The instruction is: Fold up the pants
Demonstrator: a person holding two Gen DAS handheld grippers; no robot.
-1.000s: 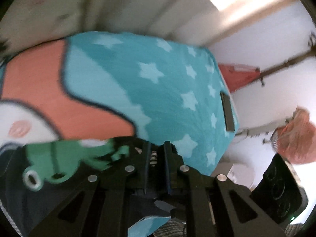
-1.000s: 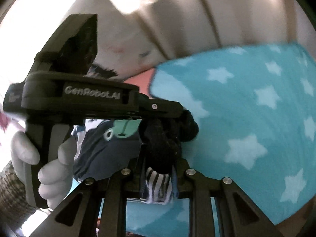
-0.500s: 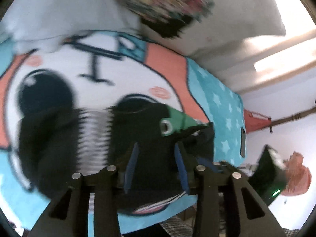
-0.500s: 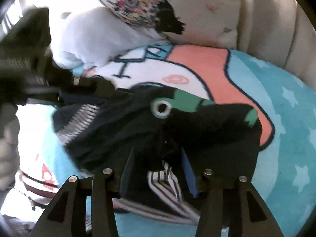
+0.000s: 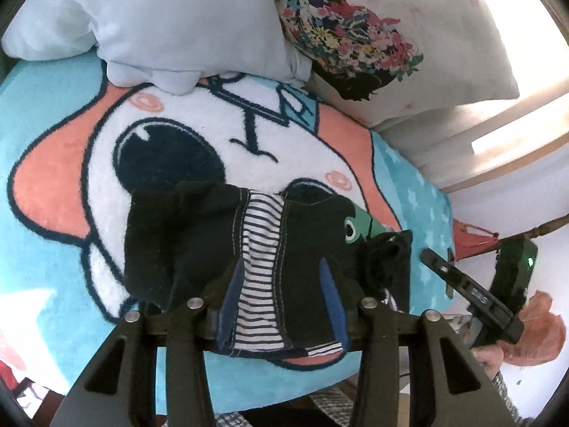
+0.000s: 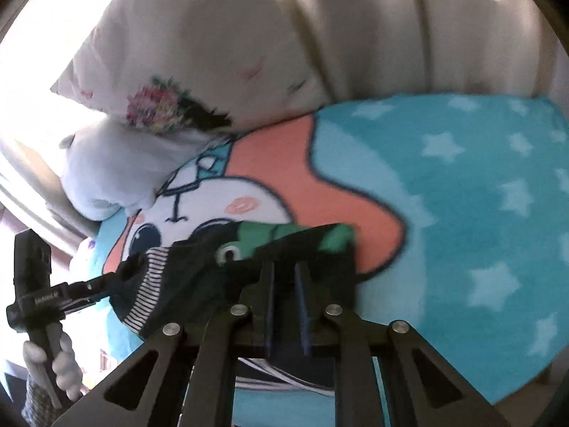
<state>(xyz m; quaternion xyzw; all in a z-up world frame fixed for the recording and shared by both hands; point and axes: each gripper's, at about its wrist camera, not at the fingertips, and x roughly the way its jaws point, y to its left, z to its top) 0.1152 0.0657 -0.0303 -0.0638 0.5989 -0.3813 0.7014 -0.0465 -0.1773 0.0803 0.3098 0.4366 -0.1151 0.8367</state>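
Small dark pants [image 5: 199,245] with a striped lining and a green patch lie bunched on a turquoise cartoon blanket [image 5: 46,135]. My left gripper [image 5: 281,277] is open, its blue-padded fingers [image 5: 233,291] straddling the striped lining at the near edge. In the right wrist view the pants [image 6: 199,277] lie in front of my right gripper [image 6: 284,270]. Its jaws are nearly together over the dark cloth; whether they pinch it is unclear. The left gripper also shows there [image 6: 106,284] at the pants' left end.
A pale blue pillow [image 5: 160,17] and a floral pillow [image 5: 373,35] lie at the back of the blanket. A cream padded headboard [image 6: 373,35] stands behind. The blanket's star-patterned part [image 6: 480,195] spreads to the right.
Both grippers let go and lowered the pants onto the blanket. The left jaws opened wide. The right gripper swung to the right end of the pants and its jaws narrowed.
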